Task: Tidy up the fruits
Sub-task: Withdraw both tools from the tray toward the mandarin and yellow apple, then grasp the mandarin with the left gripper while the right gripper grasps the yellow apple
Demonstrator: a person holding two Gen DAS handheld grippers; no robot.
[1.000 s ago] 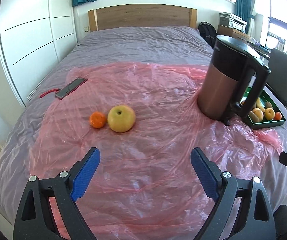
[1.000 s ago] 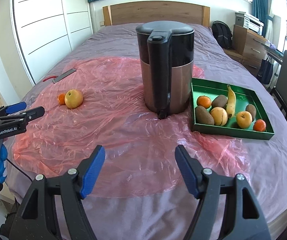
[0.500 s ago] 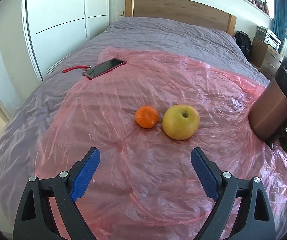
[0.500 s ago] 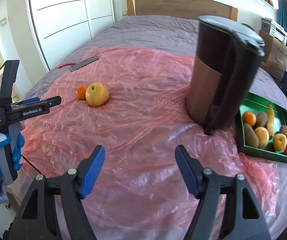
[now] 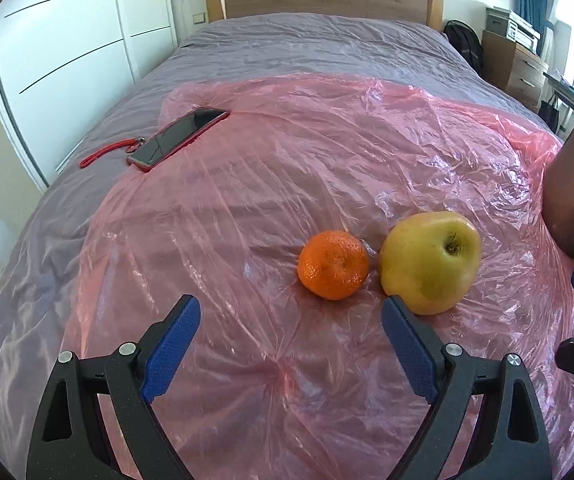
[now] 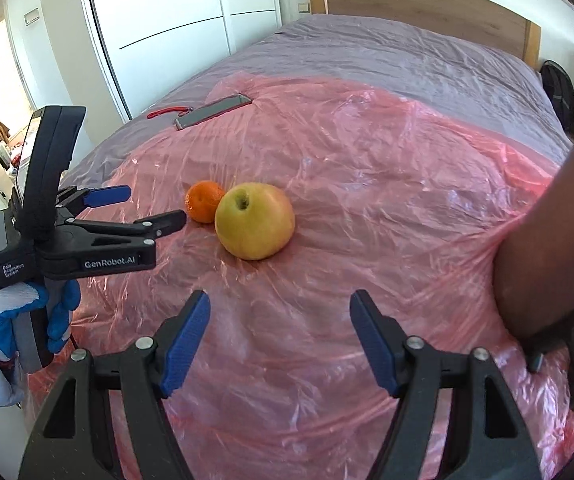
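Fruit sits on the pink plastic sheet point(image 5: 327, 152): mandarin point(image 5: 333, 265) touching the apple's point(image 5: 431, 262) left side (kettle point(image 6: 555, 256) right of it). Left gripper point(image 5: 289, 334) and right gripper point(image 6: 279, 328) both gape empty, short of the apple.

Two close downward wrist views, both on tangerine point(image 5: 333, 265) and apple point(image 6: 254, 221).

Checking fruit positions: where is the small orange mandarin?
In both wrist views, the small orange mandarin lies on the pink plastic sheet, left of the yellow-green apple.
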